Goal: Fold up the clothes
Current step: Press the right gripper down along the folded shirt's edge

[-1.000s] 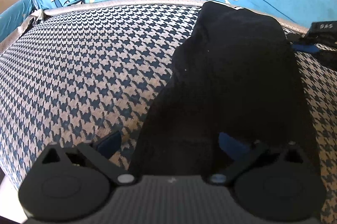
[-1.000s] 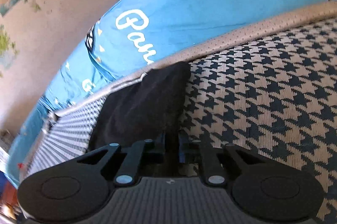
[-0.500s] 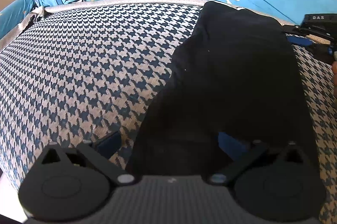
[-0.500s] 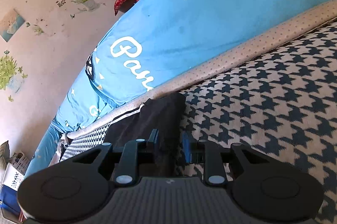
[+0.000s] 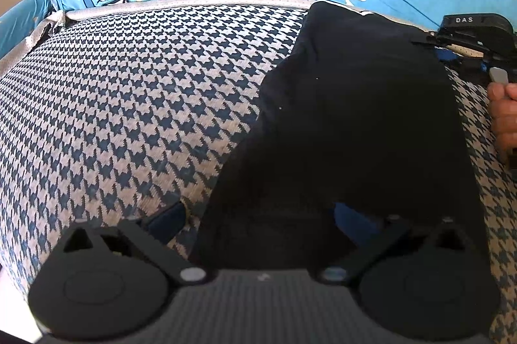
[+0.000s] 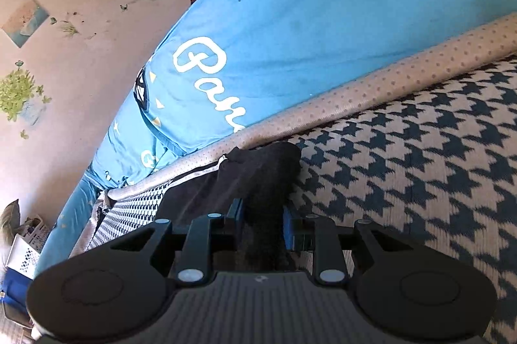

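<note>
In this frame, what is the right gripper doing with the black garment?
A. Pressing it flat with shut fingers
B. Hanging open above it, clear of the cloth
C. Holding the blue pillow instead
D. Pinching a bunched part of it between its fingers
D: in the right wrist view the right gripper has a bunched fold of the black garment clamped between its two blue-padded fingers, low over the houndstooth cover.
</note>
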`<state>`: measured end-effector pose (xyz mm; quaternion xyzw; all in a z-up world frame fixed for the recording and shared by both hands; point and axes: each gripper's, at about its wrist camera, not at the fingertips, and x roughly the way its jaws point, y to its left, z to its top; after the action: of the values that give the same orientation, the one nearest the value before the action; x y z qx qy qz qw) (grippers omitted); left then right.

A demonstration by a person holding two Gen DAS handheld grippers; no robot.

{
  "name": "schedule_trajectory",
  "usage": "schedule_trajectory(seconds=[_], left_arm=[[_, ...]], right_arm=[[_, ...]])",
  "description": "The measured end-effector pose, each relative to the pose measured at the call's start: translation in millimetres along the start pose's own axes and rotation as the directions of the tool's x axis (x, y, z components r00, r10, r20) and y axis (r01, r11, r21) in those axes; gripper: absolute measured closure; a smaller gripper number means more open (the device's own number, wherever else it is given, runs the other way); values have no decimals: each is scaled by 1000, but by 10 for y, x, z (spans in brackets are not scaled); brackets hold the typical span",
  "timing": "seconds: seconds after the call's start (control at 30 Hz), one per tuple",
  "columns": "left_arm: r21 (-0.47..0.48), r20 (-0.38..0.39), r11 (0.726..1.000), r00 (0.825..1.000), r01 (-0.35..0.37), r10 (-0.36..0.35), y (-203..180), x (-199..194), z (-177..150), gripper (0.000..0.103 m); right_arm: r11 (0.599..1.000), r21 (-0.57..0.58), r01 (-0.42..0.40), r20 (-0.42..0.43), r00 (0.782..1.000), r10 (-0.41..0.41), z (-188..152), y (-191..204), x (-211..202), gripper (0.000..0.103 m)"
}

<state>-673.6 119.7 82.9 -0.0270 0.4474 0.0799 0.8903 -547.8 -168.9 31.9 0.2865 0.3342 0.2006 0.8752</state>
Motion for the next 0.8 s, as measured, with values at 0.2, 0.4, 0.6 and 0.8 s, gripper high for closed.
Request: schedule_trajectory(seconds=[0.2, 0.4, 0.6, 0.8], left_arm=[[1, 0, 1000, 1000, 0, 0, -12, -1, 2, 0], [1, 1, 1000, 1000, -3, 3, -46, 3, 9, 0], [6, 0, 1000, 1000, -2, 2, -62, 11, 11, 0], [8, -9, 1000, 1000, -1, 1, -69, 12, 36, 0]], right_arm=[[999, -12, -33, 5, 999, 33, 21, 9, 108, 76], [997, -21, -70, 7, 998, 70, 41, 15, 212, 76], [993, -51, -108, 2, 994, 108, 26, 79, 280, 63], [993, -114, -44, 25, 999, 47, 3, 209, 234, 88]])
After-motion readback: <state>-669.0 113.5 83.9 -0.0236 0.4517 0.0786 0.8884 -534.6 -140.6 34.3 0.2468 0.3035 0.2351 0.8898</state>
